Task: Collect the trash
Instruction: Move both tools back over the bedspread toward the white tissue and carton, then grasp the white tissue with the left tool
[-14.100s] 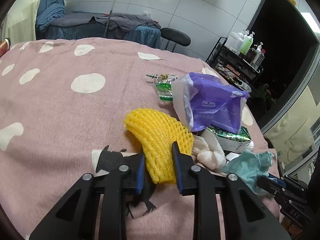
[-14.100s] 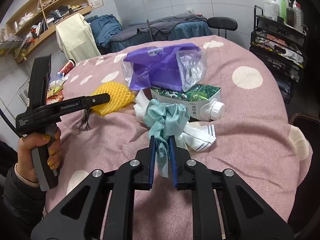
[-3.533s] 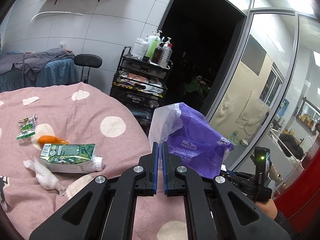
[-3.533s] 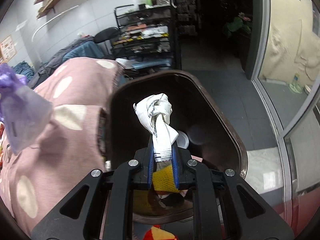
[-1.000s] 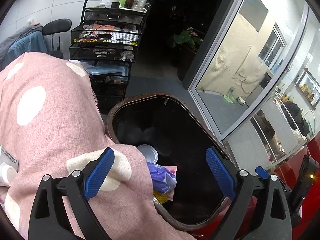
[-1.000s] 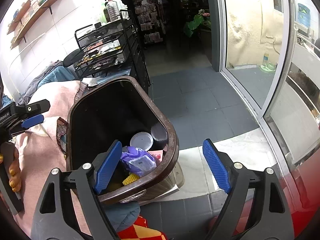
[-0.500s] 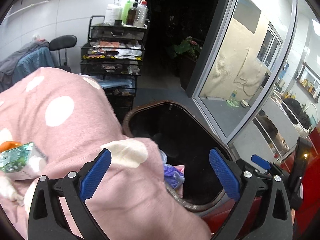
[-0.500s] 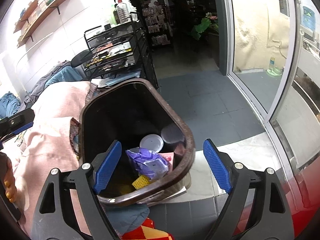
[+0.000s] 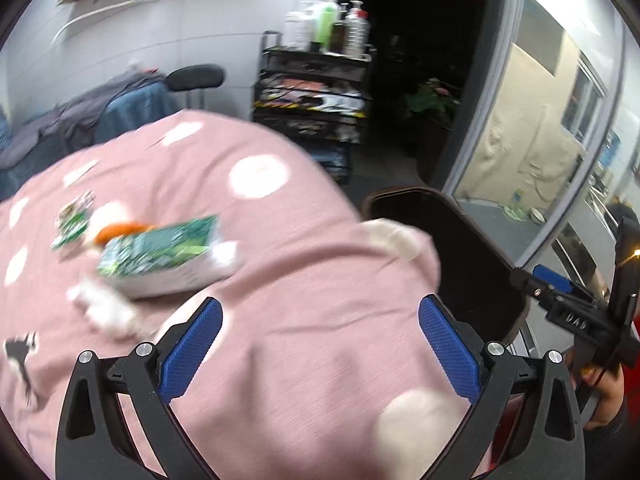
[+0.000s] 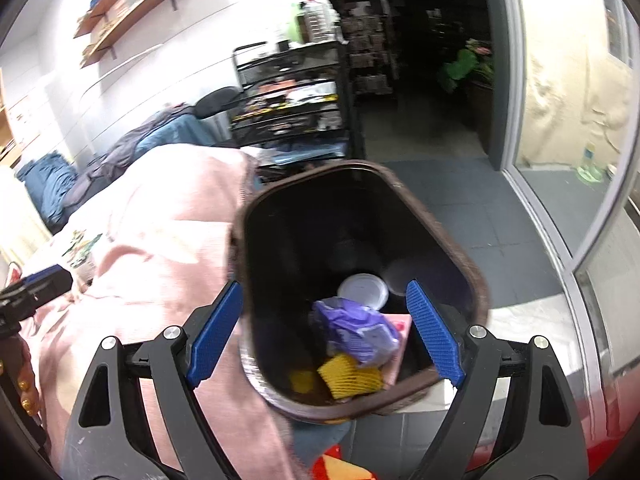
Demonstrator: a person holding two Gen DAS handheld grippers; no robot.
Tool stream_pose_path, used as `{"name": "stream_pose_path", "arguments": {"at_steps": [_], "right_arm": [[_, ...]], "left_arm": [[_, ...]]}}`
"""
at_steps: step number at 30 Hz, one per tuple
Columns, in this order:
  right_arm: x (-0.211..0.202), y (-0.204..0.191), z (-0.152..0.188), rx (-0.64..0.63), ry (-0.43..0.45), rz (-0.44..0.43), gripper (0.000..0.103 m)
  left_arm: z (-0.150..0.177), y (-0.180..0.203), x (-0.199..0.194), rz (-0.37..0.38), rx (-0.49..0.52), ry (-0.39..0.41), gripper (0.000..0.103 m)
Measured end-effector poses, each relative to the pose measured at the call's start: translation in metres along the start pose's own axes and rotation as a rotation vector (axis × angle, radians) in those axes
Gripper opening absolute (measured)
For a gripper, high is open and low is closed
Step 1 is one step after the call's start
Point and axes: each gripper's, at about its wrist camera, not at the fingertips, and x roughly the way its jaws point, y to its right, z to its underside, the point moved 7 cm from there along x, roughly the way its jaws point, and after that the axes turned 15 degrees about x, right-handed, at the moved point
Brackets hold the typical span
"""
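left wrist view: left gripper, jaws spread wide and having just been opening, nothing between the blue pads, poised over the pink spotted cloth; green carton lay on its side on the cloth, up and left of the jaws, blurred; an orange scrap just behind the carton; a small green wrapper further left; a crumpled white tissue just in front of the carton; dark brown bin stood at the cloth's right edge, its contents not visible from here; right gripper at the far right, held by a hand, its opening not readable in this view; black wire cart with bottles on top stood behind the cloth; a black chair left of the cart.

right wrist view: right gripper, jaws wide apart and empty, hung above the bin; inside the bin lay a purple bag, a yellow foam net below it, a white round lid behind it, a pink piece at the right; pink cloth touched the bin's left rim; part of the left gripper showed at the left edge, with the carton, blurred, just behind it; wall shelves at upper left; grey tiled floor right of the bin.
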Motion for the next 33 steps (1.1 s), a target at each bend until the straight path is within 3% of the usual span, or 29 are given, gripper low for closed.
{"name": "stream_pose_path", "arguments": {"at_steps": [8,17,26,30,33], "right_arm": [[0.006,-0.055,0.013,-0.106,-0.039,-0.081,0.084],[0.007,-0.106,0.031,-0.205,-0.075,-0.15,0.084],[0.008,-0.121,0.04,-0.219,-0.092,-0.158,0.084],[0.008,-0.123,0.039,-0.22,-0.097,-0.161,0.084],[0.009,-0.125,0.04,-0.222,-0.102,-0.167,0.084]], "left_arm": [[0.043,-0.063,-0.014,-0.113,-0.104,-0.05,0.097],[0.059,-0.116,-0.011,-0.119,-0.214,-0.088,0.093],[0.056,-0.134,0.013,-0.094,-0.228,-0.15,0.069],[0.063,-0.135,0.02,-0.063,-0.244,-0.184,0.047],[0.065,-0.138,0.017,-0.048,-0.266,-0.172,0.042]]}}
